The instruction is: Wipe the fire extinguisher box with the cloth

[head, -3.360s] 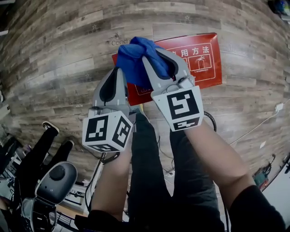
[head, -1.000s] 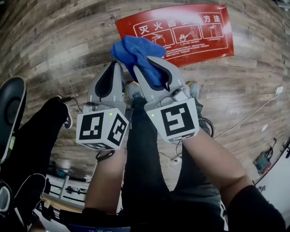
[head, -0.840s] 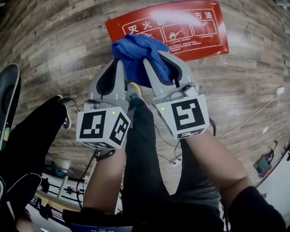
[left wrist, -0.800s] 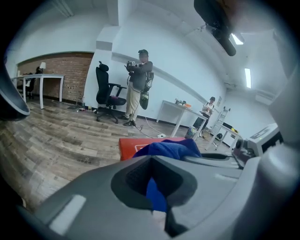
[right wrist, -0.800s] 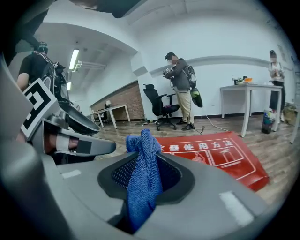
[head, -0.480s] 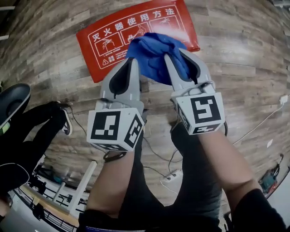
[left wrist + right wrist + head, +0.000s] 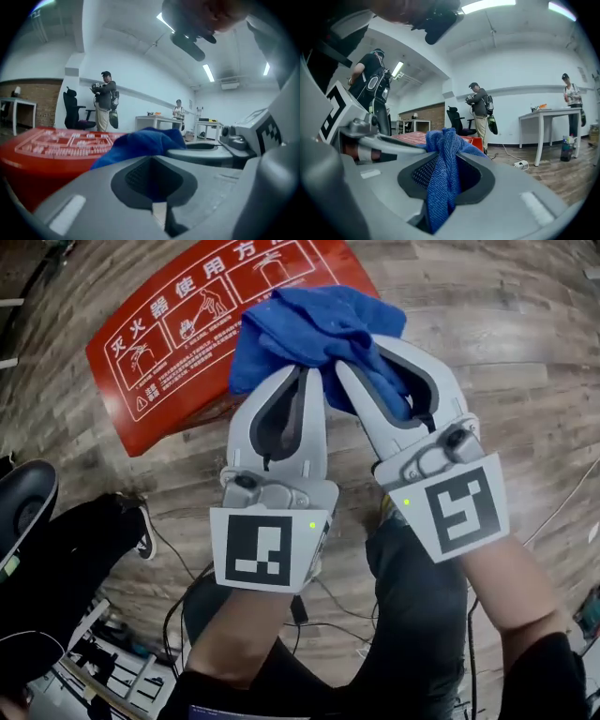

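Head view, one box (image 7: 159, 362), one cloth (image 7: 314, 324), two grippers (image 7: 305, 373) (image 7: 367, 351), seemingly gripping

"What was the floor like?"

"It was wood planks (image 7: 525, 334), grey-brown, filling the head view, with a thin cable (image 7: 565, 506) trailing in at the right edge."

"And the walls (image 7: 525, 65)?"

"White, apart from a brick stretch (image 7: 433, 115) left of centre in the right gripper view. Strip lights (image 7: 207, 71) ran across the ceiling. A black office chair (image 7: 457, 121) stood by the brick. A white table (image 7: 546, 115) stood at the right, with a power strip (image 7: 519, 164) lying near its leg."
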A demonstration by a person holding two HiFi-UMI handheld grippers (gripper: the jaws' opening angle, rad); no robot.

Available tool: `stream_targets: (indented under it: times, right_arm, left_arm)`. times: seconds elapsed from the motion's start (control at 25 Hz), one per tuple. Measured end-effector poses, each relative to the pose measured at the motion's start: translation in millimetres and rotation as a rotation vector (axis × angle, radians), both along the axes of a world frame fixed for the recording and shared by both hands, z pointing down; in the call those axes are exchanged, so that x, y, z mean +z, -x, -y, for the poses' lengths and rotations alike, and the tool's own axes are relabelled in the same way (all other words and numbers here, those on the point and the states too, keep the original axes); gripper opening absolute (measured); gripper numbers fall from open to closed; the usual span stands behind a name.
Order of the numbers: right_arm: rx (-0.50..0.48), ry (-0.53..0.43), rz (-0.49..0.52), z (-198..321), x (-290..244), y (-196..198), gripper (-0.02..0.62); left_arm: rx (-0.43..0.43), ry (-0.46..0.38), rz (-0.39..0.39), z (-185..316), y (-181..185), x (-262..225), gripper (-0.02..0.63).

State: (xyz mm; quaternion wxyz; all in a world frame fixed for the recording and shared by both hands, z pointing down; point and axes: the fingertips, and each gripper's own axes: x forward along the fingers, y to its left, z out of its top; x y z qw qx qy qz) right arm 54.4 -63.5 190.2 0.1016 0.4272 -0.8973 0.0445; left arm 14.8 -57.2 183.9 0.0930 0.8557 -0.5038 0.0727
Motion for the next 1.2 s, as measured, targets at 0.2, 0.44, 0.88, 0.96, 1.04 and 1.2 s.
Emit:
stream_targets:
  times: [0.2, 0.44, 0.88, 0.96, 1.04, 1.2]
  right_arm:
    - [-0.075, -0.075, -0.001, -19.2, 33.8, 6.6, 0.112]
    - [-0.13, -0.113, -0.065, -11.4, 122.9, 7.7, 0.112]
    - [-0.014, 0.12, 0.041, -7.3, 306.8, -3.9, 0.112]
    - [-0.007, 0.151, 0.036, -5.2, 329.8, -3.7, 0.112]
    - [-0.003, 0.167, 0.025, -4.0, 350.3, -1.1, 0.111]
    - [-0.023, 0.212, -0.015, -6.0, 383.0, 2.0, 0.112]
  left_arm:
    - [-0.004, -0.065, -0.005, -16.6, 5.3, 50.7, 0.002]
    - [0.003, -0.101, 0.016, -10.1, 8.8, 133.8, 0.002]
    - [-0.154, 0.055, -0.02, -7.1, 31.7, 294.7, 0.002]
    - [-0.188, 0.088, -0.006, -10.6, 41.4, 316.6, 0.002]
    - [-0.211, 0.116, 0.007, -17.5, 51.4, 335.1, 0.002]
    - [-0.229, 0.165, 0.019, -29.7, 55.4, 354.9, 0.002]
